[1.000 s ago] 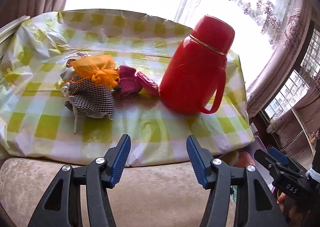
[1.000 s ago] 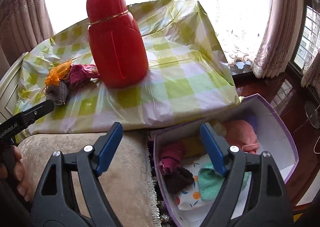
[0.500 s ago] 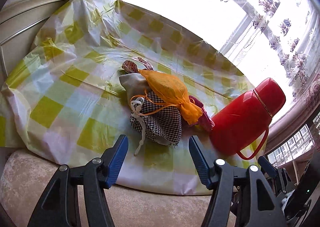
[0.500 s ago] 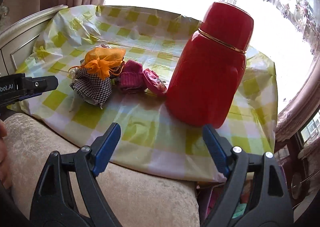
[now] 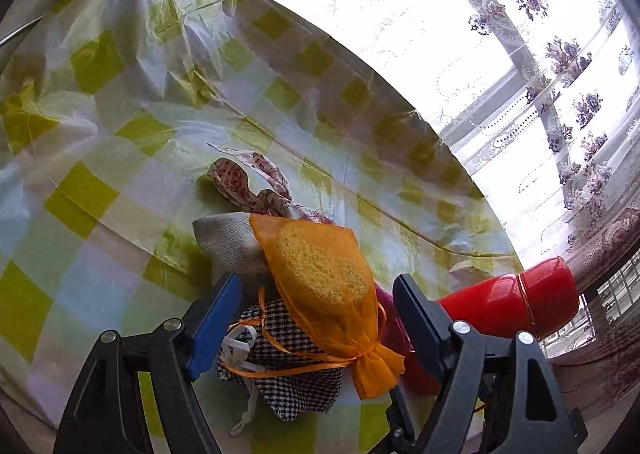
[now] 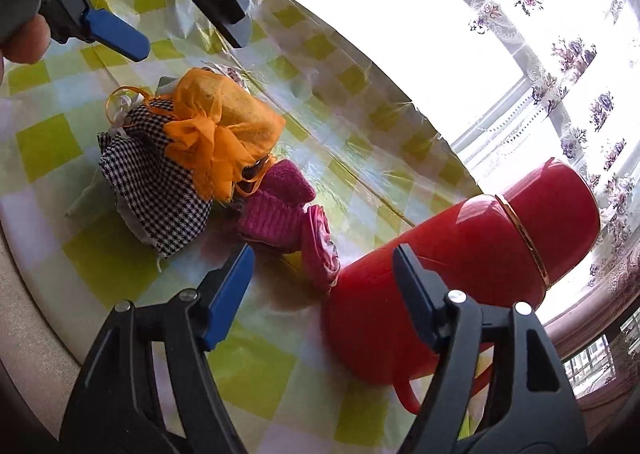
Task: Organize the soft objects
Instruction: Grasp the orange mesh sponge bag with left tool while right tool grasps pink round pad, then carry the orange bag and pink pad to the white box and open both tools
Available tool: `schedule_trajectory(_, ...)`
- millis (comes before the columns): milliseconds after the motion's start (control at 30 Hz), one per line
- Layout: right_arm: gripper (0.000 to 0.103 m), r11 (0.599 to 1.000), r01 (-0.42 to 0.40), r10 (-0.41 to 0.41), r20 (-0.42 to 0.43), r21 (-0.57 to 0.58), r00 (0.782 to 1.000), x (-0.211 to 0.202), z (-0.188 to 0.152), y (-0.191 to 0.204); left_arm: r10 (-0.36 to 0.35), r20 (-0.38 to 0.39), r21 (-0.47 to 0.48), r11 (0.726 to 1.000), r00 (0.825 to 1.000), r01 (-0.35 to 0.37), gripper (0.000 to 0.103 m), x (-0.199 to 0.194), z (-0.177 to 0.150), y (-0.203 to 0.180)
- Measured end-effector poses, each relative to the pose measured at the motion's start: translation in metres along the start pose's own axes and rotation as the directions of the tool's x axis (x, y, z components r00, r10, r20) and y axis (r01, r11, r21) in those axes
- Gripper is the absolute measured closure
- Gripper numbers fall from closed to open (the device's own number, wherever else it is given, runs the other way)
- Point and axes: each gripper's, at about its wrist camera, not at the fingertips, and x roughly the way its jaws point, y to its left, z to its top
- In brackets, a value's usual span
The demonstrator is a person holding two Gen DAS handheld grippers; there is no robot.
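A pile of soft things lies on the checked tablecloth [image 5: 100,182]. An orange mesh pouch [image 5: 320,286] rests on a black-and-white checked pouch [image 5: 288,374], with a grey cloth [image 5: 228,242] and a floral fabric strip [image 5: 256,186] behind. My left gripper [image 5: 318,286] is opening, and the orange pouch lies between its pads without being pressed. In the right wrist view the orange pouch [image 6: 224,122], checked pouch [image 6: 156,182], a magenta knitted piece [image 6: 280,206] and a pink rosette [image 6: 318,246] show. My right gripper [image 6: 323,258] is closing just short of the rosette and grips nothing.
A tall red thermos [image 6: 460,262] with a handle stands right beside the rosette, close to my right gripper's right finger. The left gripper [image 6: 180,26] and a fingertip [image 6: 24,42] hang over the pile's far left. A beige cushion [image 6: 24,294] borders the table's near edge.
Both grippers have swung in toward the pile and rolled. The left one now straddles the orange pouch with wider jaws. The right one left the purple box and narrowed its jaws.
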Motion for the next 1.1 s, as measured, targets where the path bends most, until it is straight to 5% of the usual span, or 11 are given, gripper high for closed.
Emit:
schedule_trajectory(133,0.037,0.999,-0.001,0.000,-0.029,-0.040,1.000,0.023,0.004,0.003,-0.003,-0.052,-0.035,0.999,0.999,0.001,0.025,0.023,0.006,0.007)
schedule_trajectory(533,0.049,0.996,-0.009,0.001,-0.088,-0.085,0.996,0.061,0.001,0.005,-0.068,-0.136,-0.067,0.996,0.988,0.060,0.070,0.050,0.005,0.018)
schedule_trajectory(600,0.056,0.997,-0.011,0.002,-0.109,-0.075,0.994,0.068,-0.002,0.004,-0.083,-0.119,-0.062,0.995,0.989,0.076,0.077,0.044,0.004,0.018)
schedule_trajectory(633,0.067,0.998,-0.016,0.008,-0.121,-0.062,0.993,0.071,-0.004,0.003,-0.096,-0.106,-0.062,0.994,0.990,0.089,0.080,0.040,0.005,0.017)
schedule_trajectory(667,0.079,0.999,-0.018,0.013,-0.128,-0.045,0.992,0.072,-0.005,0.001,-0.105,-0.092,-0.060,0.993,0.990,0.100,0.080,0.037,0.006,0.016)
schedule_trajectory(1100,0.085,0.995,-0.001,0.003,-0.020,0.105,1.000,0.022,-0.011,-0.012,-0.192,0.009,-0.061,0.980,0.981,0.192,0.086,-0.003,0.001,0.018)
